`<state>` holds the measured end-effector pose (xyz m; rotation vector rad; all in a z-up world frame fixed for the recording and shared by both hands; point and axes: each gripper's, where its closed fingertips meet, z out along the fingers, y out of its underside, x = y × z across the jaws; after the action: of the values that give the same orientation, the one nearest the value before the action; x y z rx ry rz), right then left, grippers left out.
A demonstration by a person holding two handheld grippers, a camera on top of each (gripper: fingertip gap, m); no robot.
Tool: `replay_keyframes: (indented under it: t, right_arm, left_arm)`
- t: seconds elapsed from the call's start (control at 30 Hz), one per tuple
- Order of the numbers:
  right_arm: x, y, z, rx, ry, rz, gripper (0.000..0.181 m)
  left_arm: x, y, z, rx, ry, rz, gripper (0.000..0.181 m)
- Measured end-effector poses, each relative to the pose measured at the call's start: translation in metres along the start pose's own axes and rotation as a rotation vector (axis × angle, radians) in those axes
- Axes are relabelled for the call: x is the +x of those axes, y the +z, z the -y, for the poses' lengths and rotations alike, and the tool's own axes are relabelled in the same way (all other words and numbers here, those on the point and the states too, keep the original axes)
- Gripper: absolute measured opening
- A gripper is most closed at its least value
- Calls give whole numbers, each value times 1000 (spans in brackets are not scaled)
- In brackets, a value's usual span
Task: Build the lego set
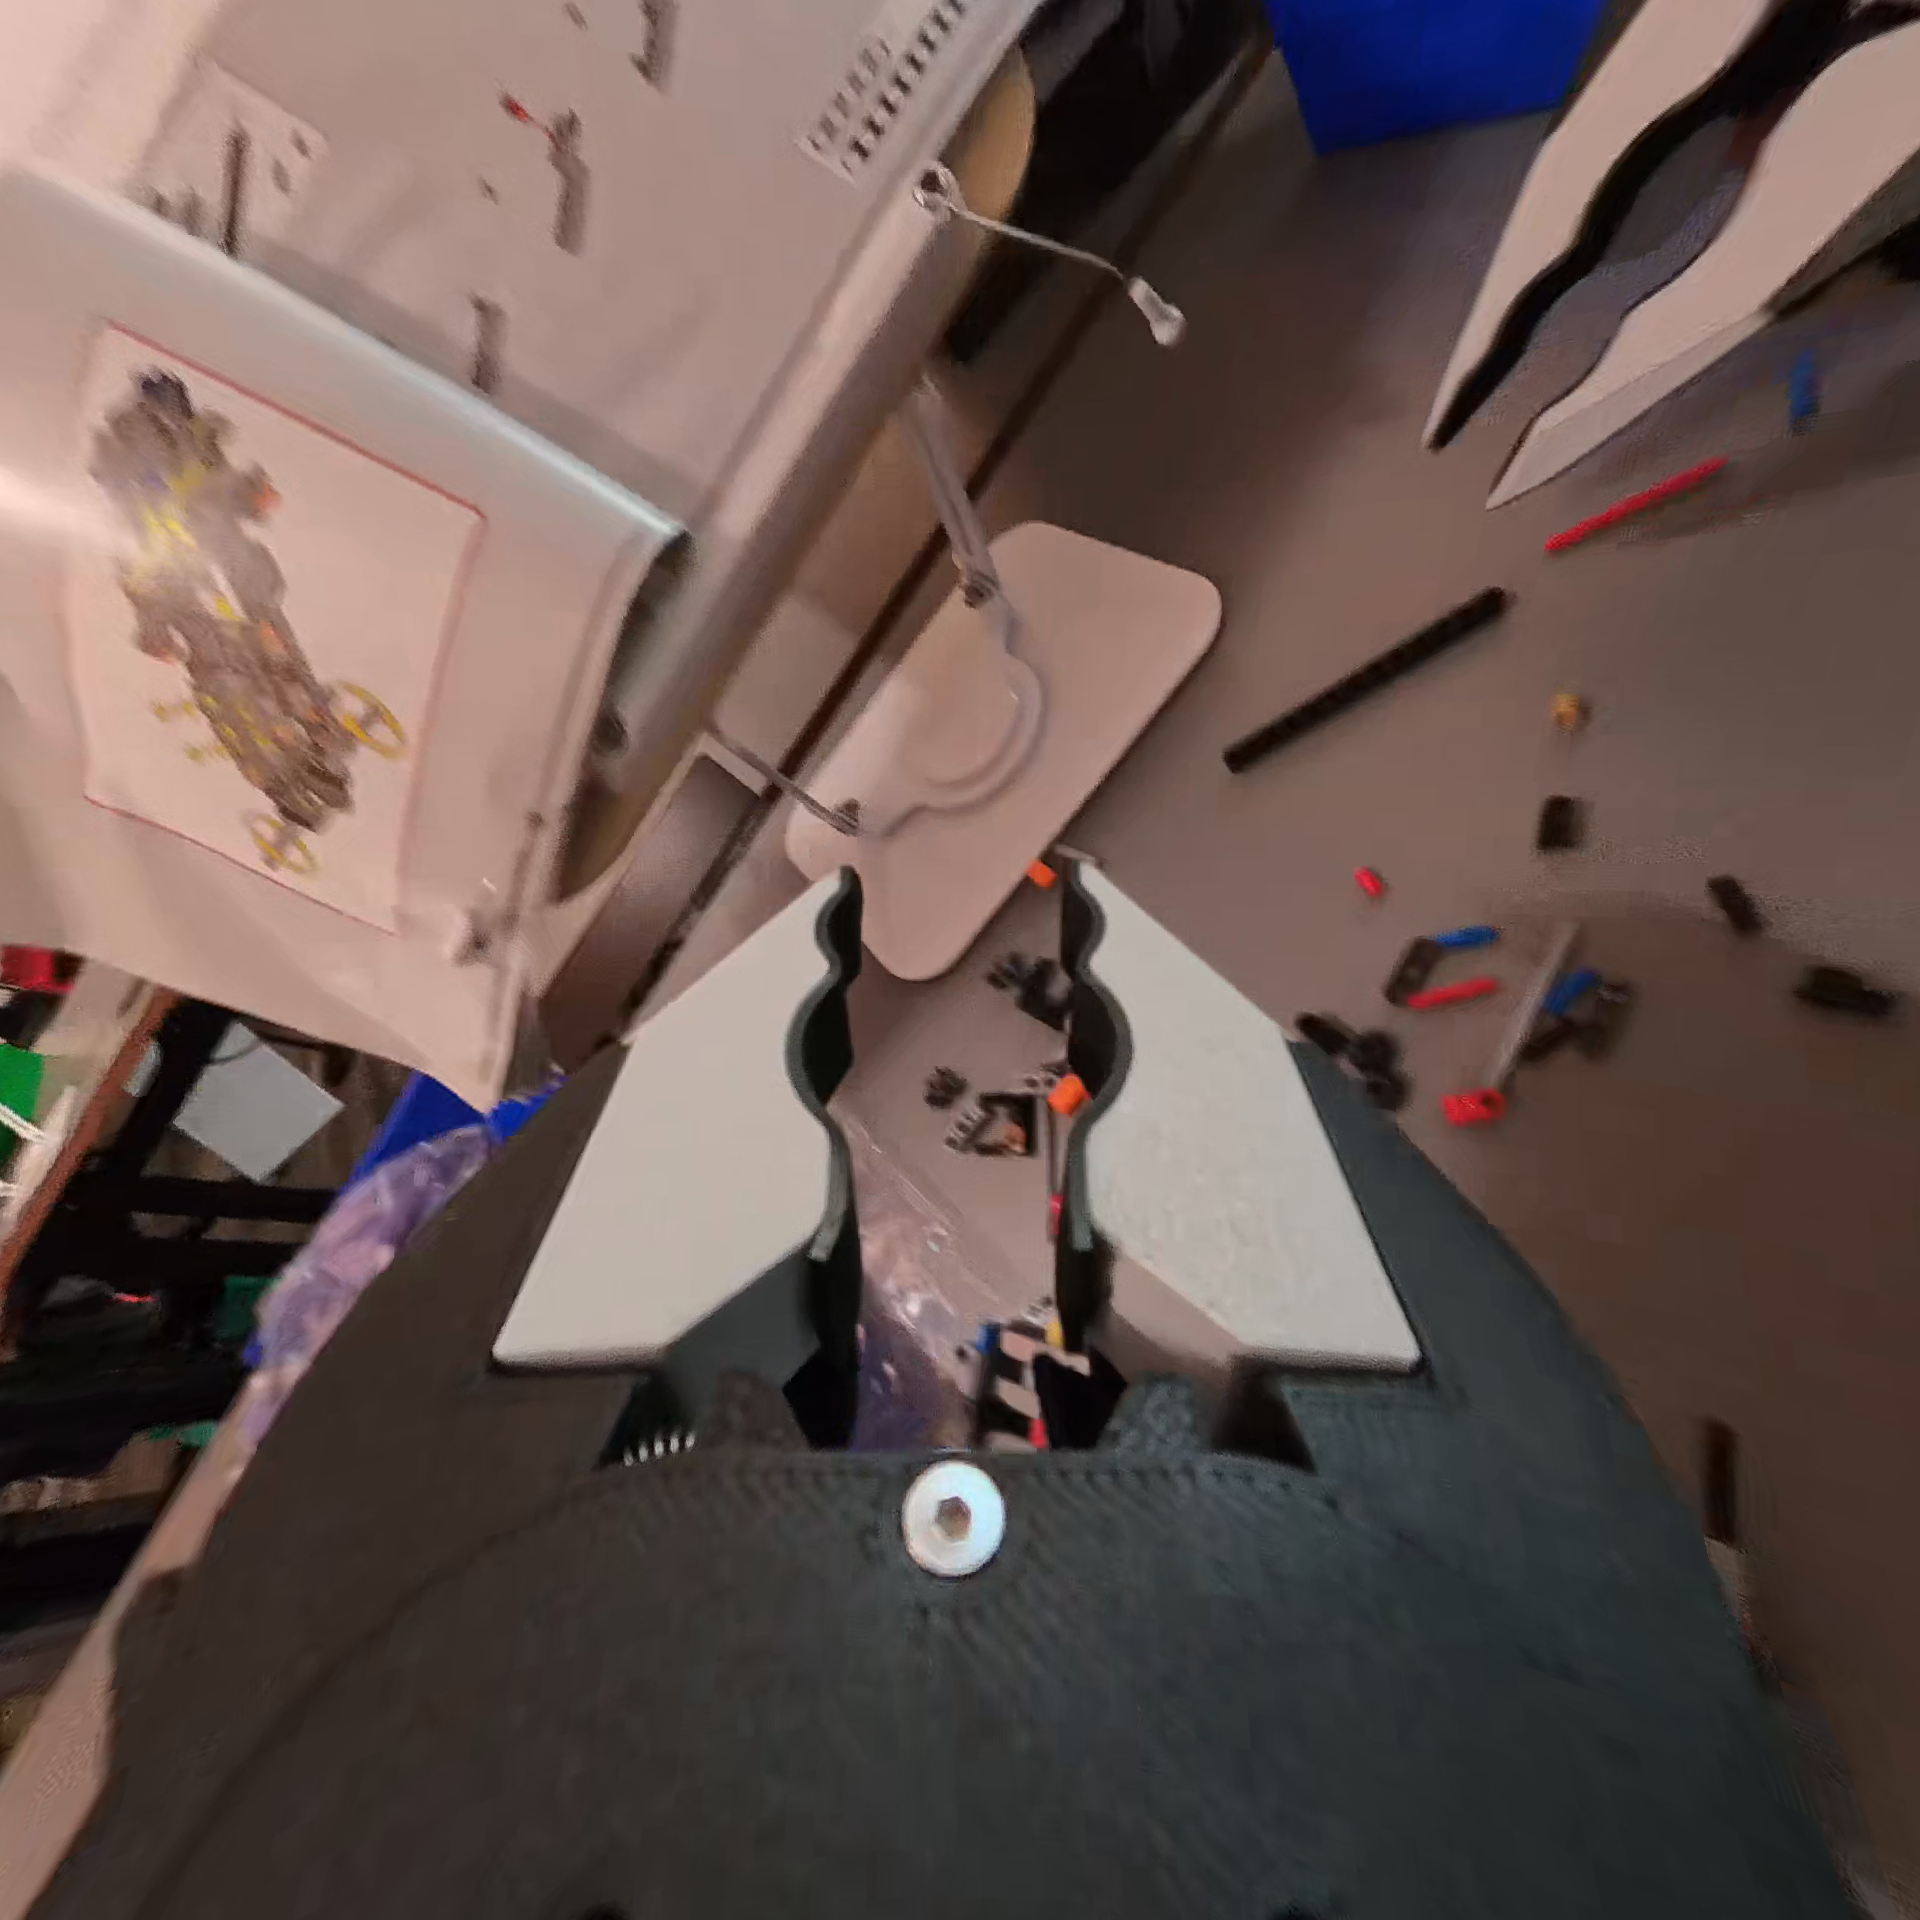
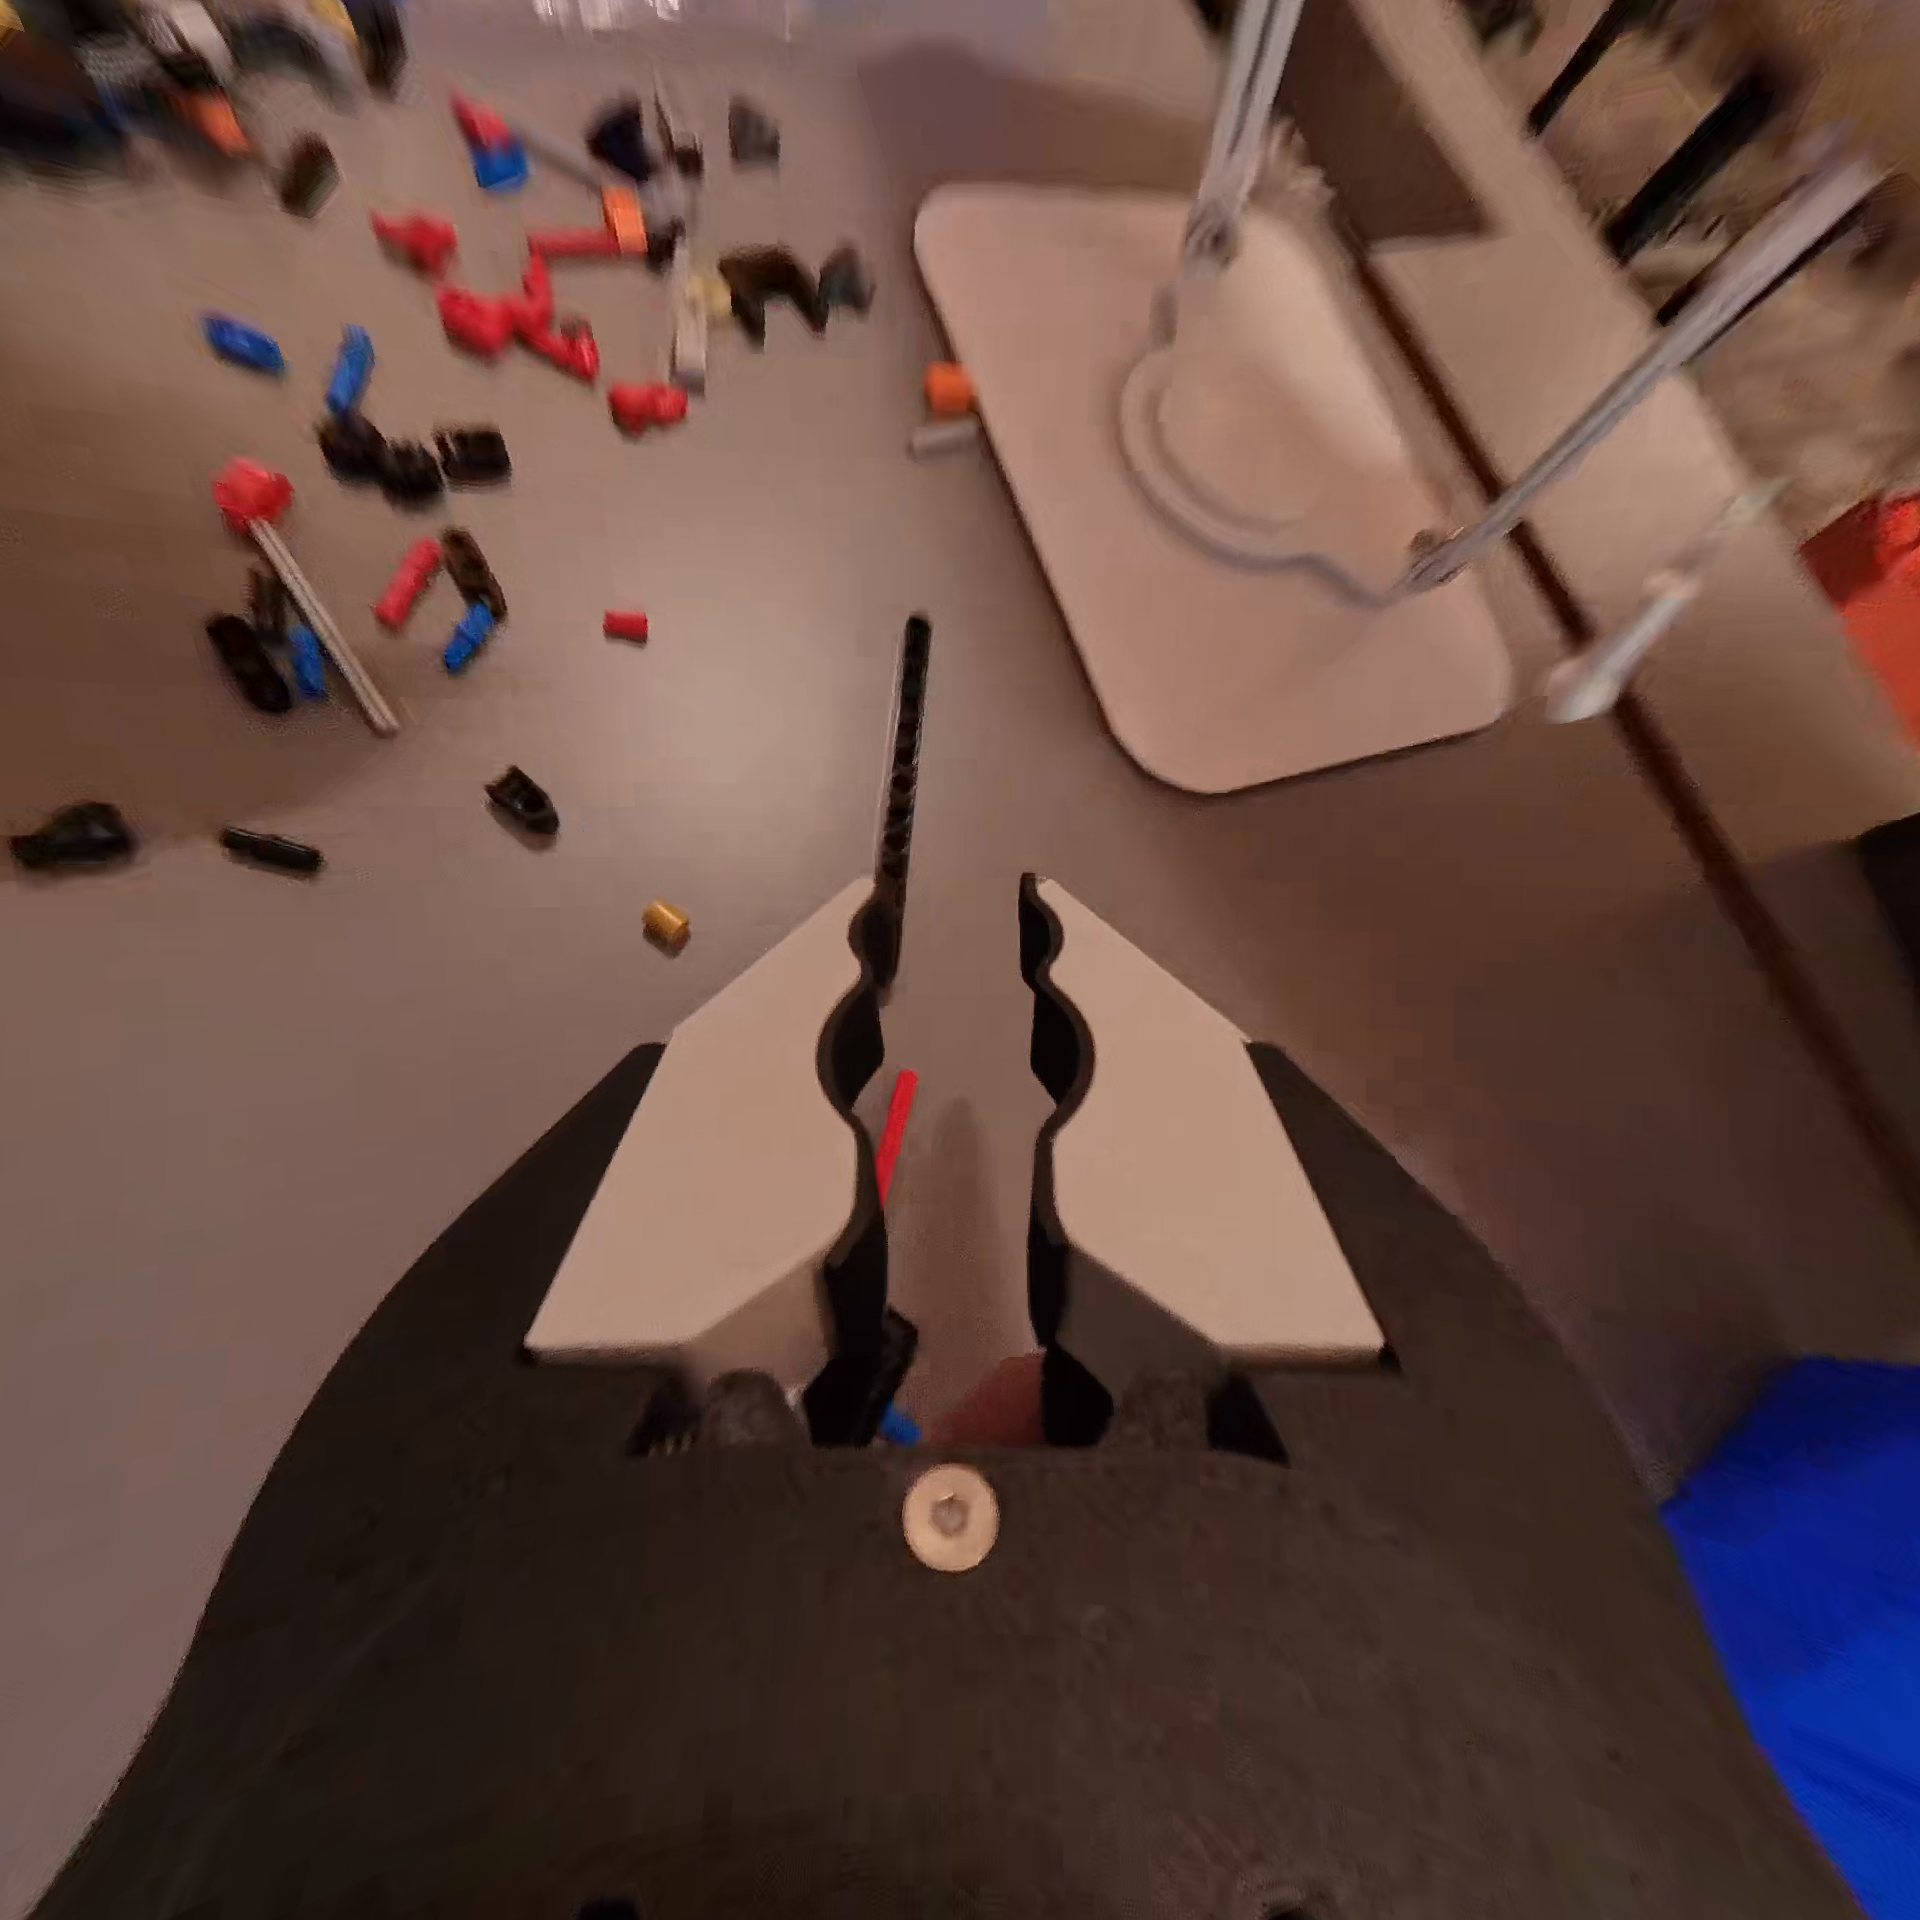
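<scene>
Loose Lego pieces lie on a brown-grey table. My left gripper (image 1: pixel 961 883) is open and empty, hovering over small black and orange pieces (image 1: pixel 1013 1117) near the stand base. My right gripper (image 2: pixel 951 883) is open and empty, above the table. A long black beam (image 2: pixel 904 748) lies just beyond its left fingertip, and a red axle (image 2: pixel 896 1132) shows on the table through the gap between its jaws. The left wrist view also shows the right gripper (image 1: pixel 1470 468) at the upper right, near the red axle (image 1: pixel 1636 504) and the black beam (image 1: pixel 1366 681).
An instruction booklet (image 1: pixel 281 623) sits on a wire stand with a pale flat base (image 2: pixel 1247 644). Red, blue and black pieces (image 2: pixel 468 312) are scattered at the far left. A small gold piece (image 2: pixel 666 927) lies near the beam. A blue bin (image 2: pixel 1818 1610) stands at the right.
</scene>
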<state>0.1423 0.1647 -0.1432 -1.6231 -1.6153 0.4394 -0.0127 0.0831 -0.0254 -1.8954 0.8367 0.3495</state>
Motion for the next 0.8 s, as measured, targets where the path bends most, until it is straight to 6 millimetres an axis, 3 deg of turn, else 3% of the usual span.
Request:
replay_keyframes:
  t: [0.1, 0.13, 0.2, 0.37, 0.5, 0.6, 0.8]
  right_arm:
    - [-7, 35, -21, -114, 7, 24, 23]
    - [-9, 43, -25, -133, 16, 35, 16]
    - [-13, 49, -22, -119, 70, 80, 6]
    - [-8, 47, -20, -96, 95, 84, 5]
    - [-9, 17, -5, -14, 44, 84, 5]
    - [-22, -14, -7, 6, -78, 137, 5]
    - [-85, -70, -38, 9, -368, 424, 5]
  left_arm:
    - [25, -5, -18, -17, -54, -44, 35]
    - [32, -6, -22, -20, -60, -48, 35]
    - [41, -9, -29, -25, -76, -51, 35]
    - [55, -13, -29, 15, -151, -74, 33]
    - [70, -10, -27, 13, -136, -106, 34]
    - [78, -14, -21, 25, -142, -123, 35]
    - [109, -26, -22, 28, -156, -209, 35]
